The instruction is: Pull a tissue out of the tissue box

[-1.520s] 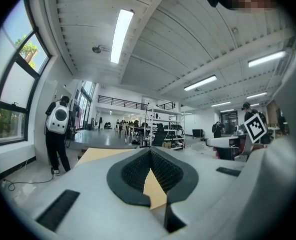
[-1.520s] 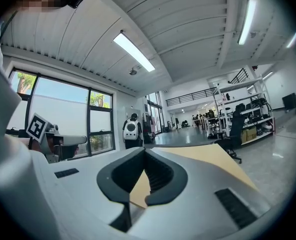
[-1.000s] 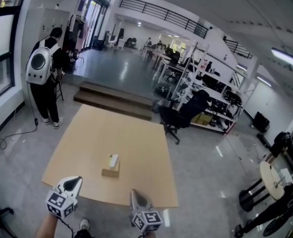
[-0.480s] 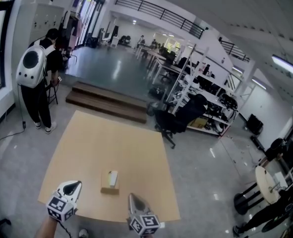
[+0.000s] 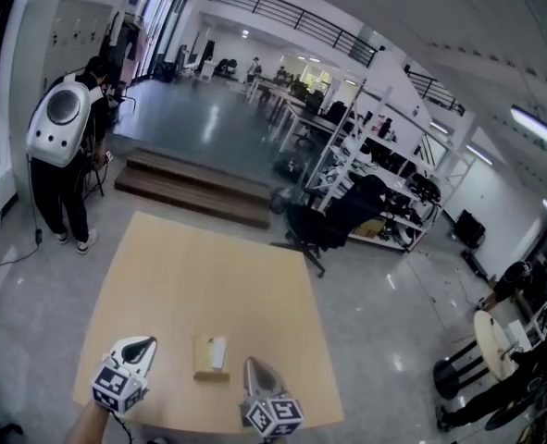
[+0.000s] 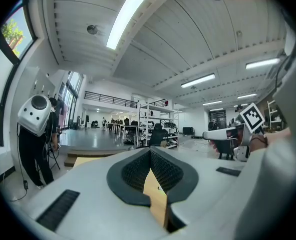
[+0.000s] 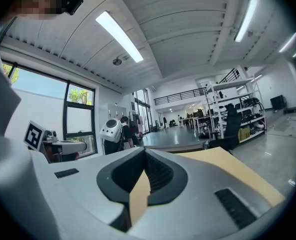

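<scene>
Worktop [image 5: 208,276] of pale wood is spread beneath and ahead of both pairs of jaws, bare except for one thing near its close edge. That thing, the tissue box [image 5: 210,357], is found between the two grippers in the head view: inward and to the right of the left gripper [image 5: 136,347], inward and to the left of the right gripper [image 5: 257,370], level with their tips or a little ahead. Its long axis is laid away from the person, roughly along the line in which both pairs of jaws point.

The right gripper is judged the nearer, just beside the box, while the left one is set further off. Neither box nor tissue is shown in the two gripper views, so both are taken to lie below the jaws' line. Both pairs of jaws are seen brought together with nothing between them, so an opening would be called for first.

The tissue [image 5: 217,350] is seen as a white tuft standing up from the box top.
</scene>
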{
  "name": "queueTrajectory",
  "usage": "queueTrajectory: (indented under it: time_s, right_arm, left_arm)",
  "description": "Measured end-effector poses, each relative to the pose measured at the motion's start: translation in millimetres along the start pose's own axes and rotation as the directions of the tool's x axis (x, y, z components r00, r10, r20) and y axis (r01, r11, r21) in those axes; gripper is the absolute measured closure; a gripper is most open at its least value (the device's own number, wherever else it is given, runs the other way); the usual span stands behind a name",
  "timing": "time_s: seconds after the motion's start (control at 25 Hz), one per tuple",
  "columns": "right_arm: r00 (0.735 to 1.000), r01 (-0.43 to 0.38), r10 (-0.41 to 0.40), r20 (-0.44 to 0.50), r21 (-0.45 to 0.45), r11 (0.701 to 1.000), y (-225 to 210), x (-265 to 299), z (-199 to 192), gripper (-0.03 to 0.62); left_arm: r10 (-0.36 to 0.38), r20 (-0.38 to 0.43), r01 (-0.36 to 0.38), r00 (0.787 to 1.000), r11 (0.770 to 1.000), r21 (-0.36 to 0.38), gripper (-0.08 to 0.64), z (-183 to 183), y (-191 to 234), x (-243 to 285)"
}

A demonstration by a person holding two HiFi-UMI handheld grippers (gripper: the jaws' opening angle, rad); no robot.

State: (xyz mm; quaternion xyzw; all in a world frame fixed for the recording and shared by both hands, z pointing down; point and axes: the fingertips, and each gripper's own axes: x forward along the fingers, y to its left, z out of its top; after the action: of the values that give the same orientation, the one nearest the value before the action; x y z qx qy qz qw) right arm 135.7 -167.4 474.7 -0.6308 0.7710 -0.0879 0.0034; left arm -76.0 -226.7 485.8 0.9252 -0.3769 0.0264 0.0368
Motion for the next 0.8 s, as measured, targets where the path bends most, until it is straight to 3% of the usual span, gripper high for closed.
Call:
queueTrajectory:
  time_s: [0.48, 0.8]
  right_arm:
    - [0.999, -0.002, 0.002, -0.033, -0.011, 1.0, -24, 40, -15, 0.591]
    - [0.997, -0.014, 0.012, -0.072, -0.027, 1.0, -26, 51, -40, 0.591]
  left_arm:
    - [-0.023, -0.044, 0.023, 0.999, 1.0, -0.022, 0.554, -13, 13, 45]
    - [-0.011, -0.069, 0.008, 0.998, 0.999, -0.043, 0.554, -44, 16, 54]
